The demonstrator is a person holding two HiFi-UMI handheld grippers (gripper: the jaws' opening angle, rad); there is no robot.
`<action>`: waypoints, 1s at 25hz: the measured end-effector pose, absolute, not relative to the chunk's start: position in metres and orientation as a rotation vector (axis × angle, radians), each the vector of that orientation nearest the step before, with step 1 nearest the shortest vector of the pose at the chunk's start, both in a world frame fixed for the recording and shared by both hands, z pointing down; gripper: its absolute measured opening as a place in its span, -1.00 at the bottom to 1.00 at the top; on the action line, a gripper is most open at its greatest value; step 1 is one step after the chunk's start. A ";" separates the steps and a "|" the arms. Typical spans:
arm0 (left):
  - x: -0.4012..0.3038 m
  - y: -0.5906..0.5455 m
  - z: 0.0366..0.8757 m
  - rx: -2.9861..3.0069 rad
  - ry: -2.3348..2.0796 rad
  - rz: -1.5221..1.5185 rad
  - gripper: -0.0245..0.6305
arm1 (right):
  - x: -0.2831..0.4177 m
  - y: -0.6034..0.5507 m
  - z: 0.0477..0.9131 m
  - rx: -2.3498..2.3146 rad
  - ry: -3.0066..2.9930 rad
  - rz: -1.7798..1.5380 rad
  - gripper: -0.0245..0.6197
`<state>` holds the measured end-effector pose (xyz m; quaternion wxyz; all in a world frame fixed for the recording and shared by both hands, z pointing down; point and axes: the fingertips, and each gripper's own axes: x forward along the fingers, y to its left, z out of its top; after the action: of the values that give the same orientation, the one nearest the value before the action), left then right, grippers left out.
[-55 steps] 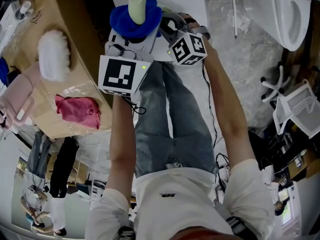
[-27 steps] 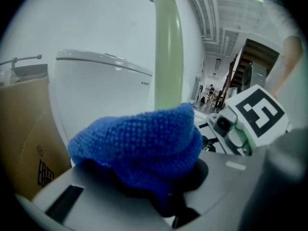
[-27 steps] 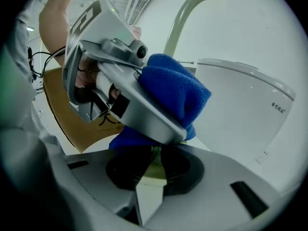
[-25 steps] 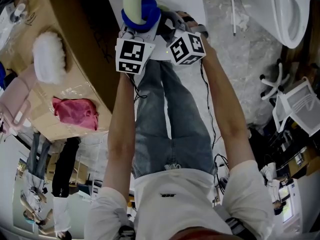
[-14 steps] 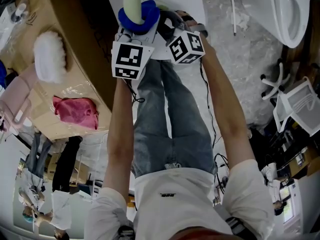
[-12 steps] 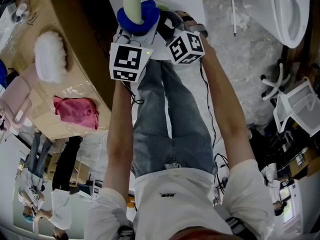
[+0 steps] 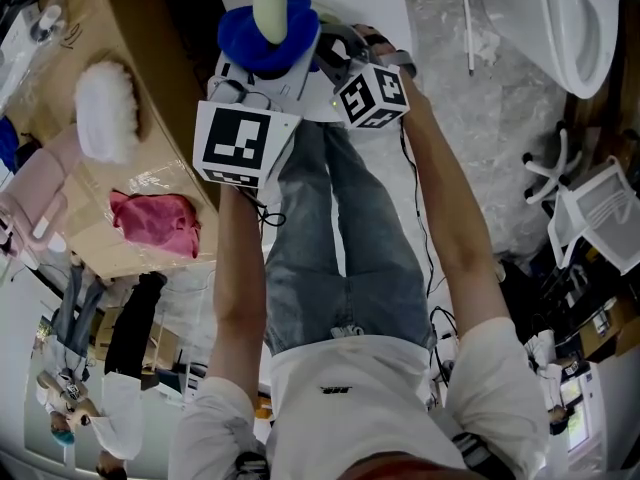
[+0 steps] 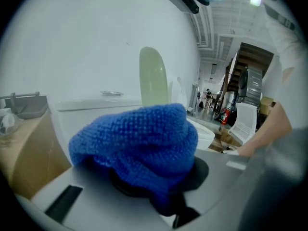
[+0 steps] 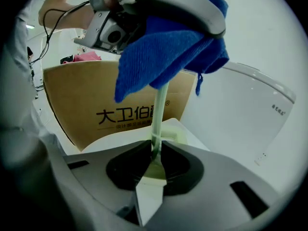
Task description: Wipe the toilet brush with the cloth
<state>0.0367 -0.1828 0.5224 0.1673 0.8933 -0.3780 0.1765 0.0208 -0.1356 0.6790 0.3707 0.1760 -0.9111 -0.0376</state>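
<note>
Left gripper jaws opening on cloth, right gripper clamped on toilet brush

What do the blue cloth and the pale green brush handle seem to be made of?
The blue cloth looks like soft, matte microfibre or knit textile: nubbly loops, loose folds. The brush handle is probably smooth, slightly glossy plastic: pale green, thin, even, rigid.

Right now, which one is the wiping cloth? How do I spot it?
Follow the person's two arms to where they meet, near the top of the head view. There the pale green toilet brush handle sticks up, and the cloth is bunched round it, between the left tongs, whose jaws are opening. It is bright blue and nubbly, unlike the pink cloth lying on the cardboard box.
</note>
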 end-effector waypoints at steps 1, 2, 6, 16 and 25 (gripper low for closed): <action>0.036 -0.185 0.516 2.545 -1.076 0.495 -0.64 | 0.021 -0.136 0.679 0.451 -2.336 -0.098 -0.74; 0.036 -0.186 0.511 2.548 -1.078 0.487 -0.63 | 0.021 -0.136 0.679 0.450 -2.335 -0.099 -0.74; 0.033 -0.193 0.489 2.563 -1.087 0.449 -0.60 | 0.020 -0.136 0.679 0.451 -2.330 -0.099 -0.74; 0.027 -0.199 0.448 2.548 -1.175 0.273 -0.44 | 0.020 -0.136 0.678 0.453 -2.325 -0.087 -0.73; 0.012 -0.190 0.426 2.553 -1.246 0.204 -0.36 | 0.020 -0.138 0.678 0.491 -2.318 -0.064 -0.73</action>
<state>0.0115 -0.1900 0.4259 0.1465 0.8867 -0.4327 0.0707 0.0201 -0.1378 0.6784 0.3763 0.1921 -0.9060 -0.0251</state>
